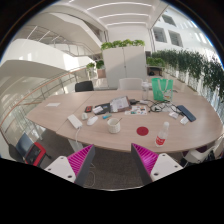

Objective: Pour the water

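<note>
**Tongs held high above a cluttered oval desk**

The desk (60, 118) was a long, rounded slab of pale wood with a smooth matte top. On it stood a small white mug (114, 125), a flat red disc (144, 129), and a clear glass holding something red (163, 132) at the near edge. Further back stood a green translucent container (160, 90), squarish and upright, among scattered papers (100, 109) and a dark flat device (121, 103). Which vessel held the water could not be told; the mug and glass stood just ahead of the fingers.

Around the desk the room was a bright, white atrium with curved balconies (50, 50), a white cabinet (125, 62) topped with leafy plants (122, 44), and more greenery (190, 65) along the far side. Dark chairs (84, 86) sat behind the desk.

The tongs (113, 156) hung well above and short of the desk, tilted downward toward it. The magenta pads (82, 156) stood wide apart with nothing between them, so the tongs were open and touching nothing.
</note>
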`<state>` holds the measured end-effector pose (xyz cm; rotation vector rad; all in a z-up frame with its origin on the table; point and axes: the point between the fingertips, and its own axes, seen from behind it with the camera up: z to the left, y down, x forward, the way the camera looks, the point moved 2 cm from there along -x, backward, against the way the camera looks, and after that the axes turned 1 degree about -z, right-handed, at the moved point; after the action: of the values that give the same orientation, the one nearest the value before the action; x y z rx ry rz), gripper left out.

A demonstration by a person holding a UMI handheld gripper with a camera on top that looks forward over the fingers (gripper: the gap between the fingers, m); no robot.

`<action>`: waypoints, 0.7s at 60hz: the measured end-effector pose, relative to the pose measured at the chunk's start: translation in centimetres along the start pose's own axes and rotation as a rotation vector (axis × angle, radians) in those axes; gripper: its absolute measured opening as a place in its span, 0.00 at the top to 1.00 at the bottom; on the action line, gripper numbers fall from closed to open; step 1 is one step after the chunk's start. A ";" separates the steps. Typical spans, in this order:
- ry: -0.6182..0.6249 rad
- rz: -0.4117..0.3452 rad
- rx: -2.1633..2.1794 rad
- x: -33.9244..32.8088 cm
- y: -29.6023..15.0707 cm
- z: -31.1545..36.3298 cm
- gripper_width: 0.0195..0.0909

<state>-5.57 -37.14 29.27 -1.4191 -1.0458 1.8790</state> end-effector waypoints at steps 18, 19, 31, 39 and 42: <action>0.147 -0.110 0.003 3.8 1.0 -0.8 0.10; 0.158 -0.121 -0.003 4.1 1.2 -1.4 0.10; 0.249 -0.210 -0.019 9.3 5.2 -11.4 0.10; 0.326 -0.268 0.031 15.2 6.4 -19.6 0.10; 0.337 -0.291 0.066 17.6 6.5 -22.0 0.10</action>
<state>10.64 -21.01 11.54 -1.3993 -0.9541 1.3986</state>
